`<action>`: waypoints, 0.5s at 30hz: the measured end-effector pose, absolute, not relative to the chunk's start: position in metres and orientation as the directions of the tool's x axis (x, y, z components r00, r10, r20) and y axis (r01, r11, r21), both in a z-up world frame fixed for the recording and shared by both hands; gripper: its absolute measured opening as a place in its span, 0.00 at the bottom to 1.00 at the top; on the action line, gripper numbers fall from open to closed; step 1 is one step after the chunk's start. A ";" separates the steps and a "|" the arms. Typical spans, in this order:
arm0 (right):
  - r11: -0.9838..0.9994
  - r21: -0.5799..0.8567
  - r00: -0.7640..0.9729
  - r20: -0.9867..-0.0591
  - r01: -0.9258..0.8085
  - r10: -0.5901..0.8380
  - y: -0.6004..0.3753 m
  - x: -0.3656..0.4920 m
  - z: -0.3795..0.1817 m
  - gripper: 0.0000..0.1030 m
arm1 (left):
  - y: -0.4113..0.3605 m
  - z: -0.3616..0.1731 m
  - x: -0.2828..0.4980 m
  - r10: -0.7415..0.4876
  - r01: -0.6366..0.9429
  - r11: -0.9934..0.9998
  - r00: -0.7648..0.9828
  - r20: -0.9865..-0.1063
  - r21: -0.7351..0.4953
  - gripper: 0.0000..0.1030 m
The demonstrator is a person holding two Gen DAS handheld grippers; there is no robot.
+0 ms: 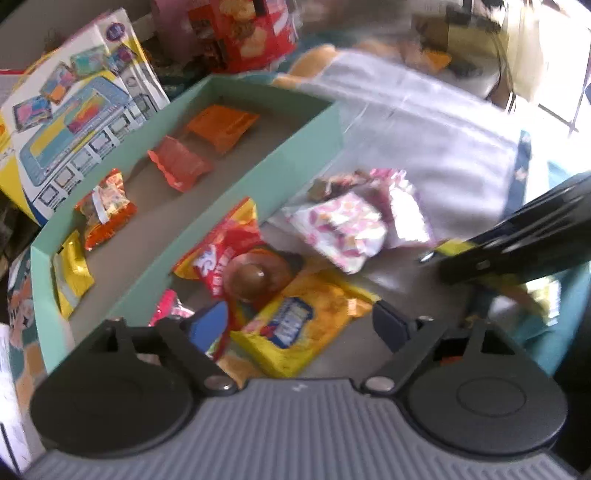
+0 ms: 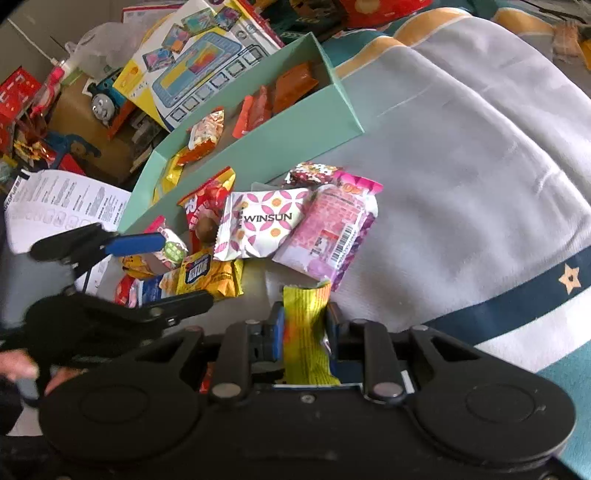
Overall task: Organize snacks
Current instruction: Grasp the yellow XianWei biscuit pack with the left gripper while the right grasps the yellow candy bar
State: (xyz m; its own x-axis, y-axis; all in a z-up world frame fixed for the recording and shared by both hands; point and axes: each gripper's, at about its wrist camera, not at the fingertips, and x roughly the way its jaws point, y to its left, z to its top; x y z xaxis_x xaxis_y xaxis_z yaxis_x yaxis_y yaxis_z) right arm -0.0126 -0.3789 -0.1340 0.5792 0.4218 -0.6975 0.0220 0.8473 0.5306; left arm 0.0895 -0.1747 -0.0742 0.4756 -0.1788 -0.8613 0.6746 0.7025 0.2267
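A mint-green box (image 1: 306,155) holds several snack packets in a row, among them an orange one (image 1: 221,125) and a red one (image 1: 177,166). Beside the box lies a loose pile: a red packet (image 1: 218,254), a yellow packet (image 1: 314,314), a white-and-pink WINSUN packet (image 2: 262,221) and a pink packet (image 2: 332,236). My left gripper (image 1: 297,321) hangs open over the yellow packet, its pads clear of it. My right gripper (image 2: 304,317) is shut on a yellow-green packet (image 2: 306,332), held up near the pile's right side.
A printed toy carton (image 1: 74,122) leans behind the green box, with a red snack box (image 1: 243,33) further back. A white and teal blanket (image 2: 461,166) covers the right side. A printed paper sheet (image 2: 62,203) and a toy train (image 2: 103,99) lie at left.
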 end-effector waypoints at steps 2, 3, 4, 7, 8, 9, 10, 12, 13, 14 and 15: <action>0.846 0.532 0.583 -0.697 0.030 0.418 -0.378 -0.014 -0.134 0.22 | -0.178 -0.085 0.098 -0.144 0.683 0.690 0.454 -0.879 0.240 0.88; 0.846 0.533 0.584 -0.697 0.033 0.416 -0.378 -0.015 -0.134 0.22 | -0.180 -0.089 0.100 -0.147 0.694 0.683 0.435 -0.888 0.227 0.89; 0.845 0.533 0.585 -0.696 0.035 0.415 -0.377 -0.015 -0.134 0.22 | -0.180 -0.093 0.100 -0.145 0.701 0.677 0.427 -0.893 0.225 0.89; 0.840 0.540 0.586 -0.696 0.047 0.415 -0.377 -0.015 -0.134 0.22 | -0.185 -0.099 0.093 -0.163 0.713 0.669 0.413 -0.896 0.207 0.71; 0.838 0.543 0.586 -0.695 0.050 0.416 -0.378 -0.015 -0.134 0.22 | -0.185 -0.097 0.092 -0.177 0.714 0.678 0.391 -0.903 0.176 0.57; 0.835 0.547 0.588 -0.694 0.055 0.415 -0.379 -0.015 -0.134 0.22 | -0.184 -0.094 0.089 -0.197 0.713 0.687 0.366 -0.909 0.139 0.54; 0.834 0.549 0.590 -0.692 0.057 0.416 -0.380 -0.015 -0.135 0.22 | -0.182 -0.092 0.087 -0.222 0.709 0.699 0.342 -0.913 0.095 0.52; 0.832 0.552 0.595 -0.690 0.063 0.412 -0.381 -0.015 -0.135 0.22 | -0.181 -0.090 0.079 -0.250 0.699 0.714 0.312 -0.917 0.043 0.47; 0.831 0.552 0.597 -0.689 0.065 0.411 -0.380 -0.015 -0.136 0.22 | -0.181 -0.090 0.076 -0.253 0.696 0.718 0.305 -0.918 0.034 0.47; 0.832 0.550 0.598 -0.690 0.065 0.409 -0.380 -0.015 -0.136 0.22 | -0.181 -0.091 0.074 -0.246 0.690 0.723 0.305 -0.920 0.035 0.47; 0.834 0.548 0.598 -0.690 0.065 0.407 -0.379 -0.015 -0.135 0.22 | -0.182 -0.092 0.074 -0.236 0.682 0.731 0.307 -0.922 0.040 0.50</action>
State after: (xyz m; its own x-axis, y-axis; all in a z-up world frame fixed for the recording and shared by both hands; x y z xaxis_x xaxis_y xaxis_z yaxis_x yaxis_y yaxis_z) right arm -0.0145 -0.3789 -0.1351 0.5979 0.4070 -0.6905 0.0655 0.8338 0.5482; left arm 0.0737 -0.1822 -0.0925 0.3069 -0.2355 -0.9221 0.6815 0.7307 0.0402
